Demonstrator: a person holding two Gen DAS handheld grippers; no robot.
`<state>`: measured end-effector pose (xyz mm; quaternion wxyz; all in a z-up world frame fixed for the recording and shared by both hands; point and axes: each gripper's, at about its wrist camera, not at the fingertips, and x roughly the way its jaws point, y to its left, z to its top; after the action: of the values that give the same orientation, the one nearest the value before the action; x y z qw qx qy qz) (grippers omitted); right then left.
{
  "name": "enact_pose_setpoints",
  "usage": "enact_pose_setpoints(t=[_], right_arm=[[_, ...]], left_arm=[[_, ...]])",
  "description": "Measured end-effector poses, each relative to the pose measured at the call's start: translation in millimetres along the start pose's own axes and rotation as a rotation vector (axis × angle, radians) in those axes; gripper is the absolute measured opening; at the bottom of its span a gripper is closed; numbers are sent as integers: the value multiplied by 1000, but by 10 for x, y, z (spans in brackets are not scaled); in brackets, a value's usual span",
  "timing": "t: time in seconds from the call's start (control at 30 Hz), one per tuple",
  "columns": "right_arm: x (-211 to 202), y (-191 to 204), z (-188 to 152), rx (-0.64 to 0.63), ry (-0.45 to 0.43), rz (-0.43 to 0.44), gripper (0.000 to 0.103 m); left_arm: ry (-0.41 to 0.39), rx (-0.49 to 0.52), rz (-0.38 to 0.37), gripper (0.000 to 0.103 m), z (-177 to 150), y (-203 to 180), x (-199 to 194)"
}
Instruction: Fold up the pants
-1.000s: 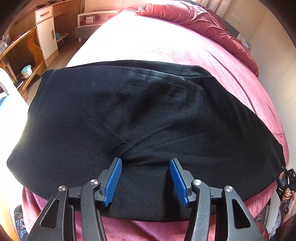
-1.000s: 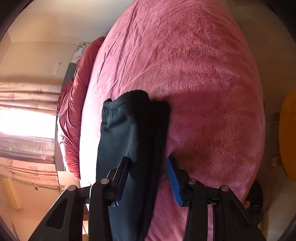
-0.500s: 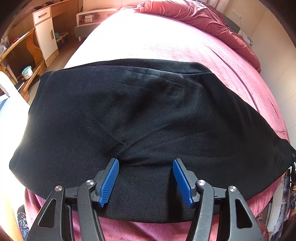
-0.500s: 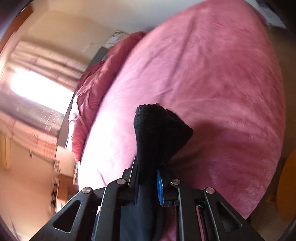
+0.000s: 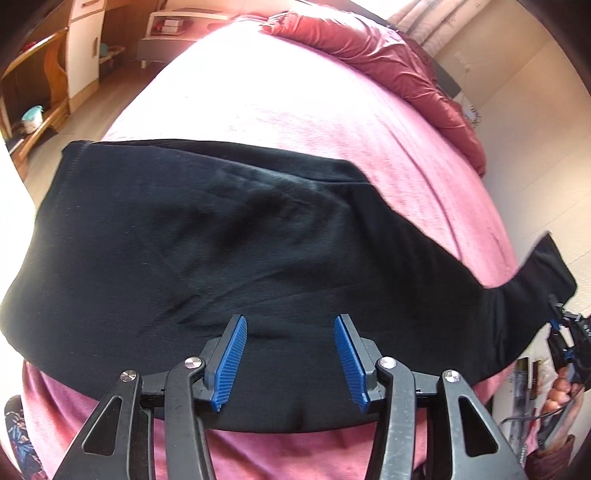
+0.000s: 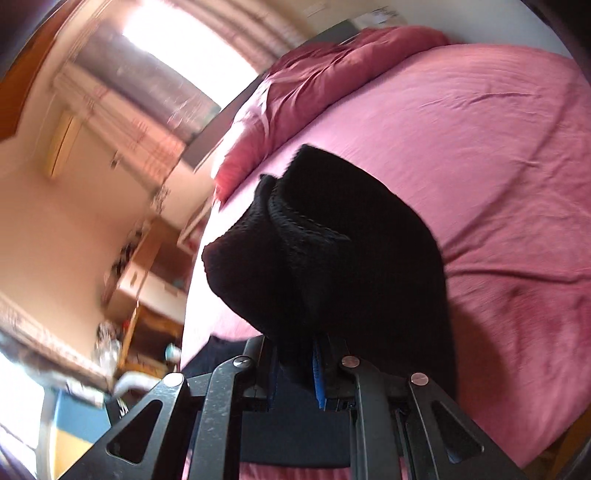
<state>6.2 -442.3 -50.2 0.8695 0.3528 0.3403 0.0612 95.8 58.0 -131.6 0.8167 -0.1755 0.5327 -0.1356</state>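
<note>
The left claw (image 5: 290, 360), black with ribbed blue pads, hangs spread over soft black knit pants (image 5: 221, 266) lying flat across a fuzzy pink bed cover (image 5: 295, 103). The right claw (image 6: 297, 373) pinches a bunched, apparently ribbed end of them, lifted. Beyond lie a crumpled maroon quilt (image 5: 388, 55), wooden shelving (image 5: 40, 85) and patterned curtains (image 6: 155, 92).

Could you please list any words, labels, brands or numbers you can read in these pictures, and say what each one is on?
None can be read.
Black pants: no label or print shows.
Books on the far shelf: too small and blurred to read.
Printed items by the bed edge: too blurred.
</note>
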Motion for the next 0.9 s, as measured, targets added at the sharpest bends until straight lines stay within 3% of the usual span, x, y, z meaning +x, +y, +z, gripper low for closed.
enact_pose_setpoints(t=[0.2, 0.37, 0.67, 0.73, 0.8, 0.9], right_arm=[[655, 446, -481, -108, 185, 42, 15], [1099, 618, -848, -191, 308, 10, 15], [1419, 738, -1283, -376, 388, -111, 20], [1415, 788, -1325, -401, 406, -82, 38], [1389, 846, -1319, -401, 430, -12, 47], [1289, 805, -1288, -382, 484, 91, 50]], left_arm=[[28, 8, -135, 50, 37, -130, 45], [76, -19, -207, 50, 19, -225, 119], [174, -133, -343, 51, 64, -273, 322], [197, -145, -367, 51, 75, -317, 382], [221, -143, -372, 52, 104, -367, 443], [258, -145, -389, 55, 134, -439, 546]])
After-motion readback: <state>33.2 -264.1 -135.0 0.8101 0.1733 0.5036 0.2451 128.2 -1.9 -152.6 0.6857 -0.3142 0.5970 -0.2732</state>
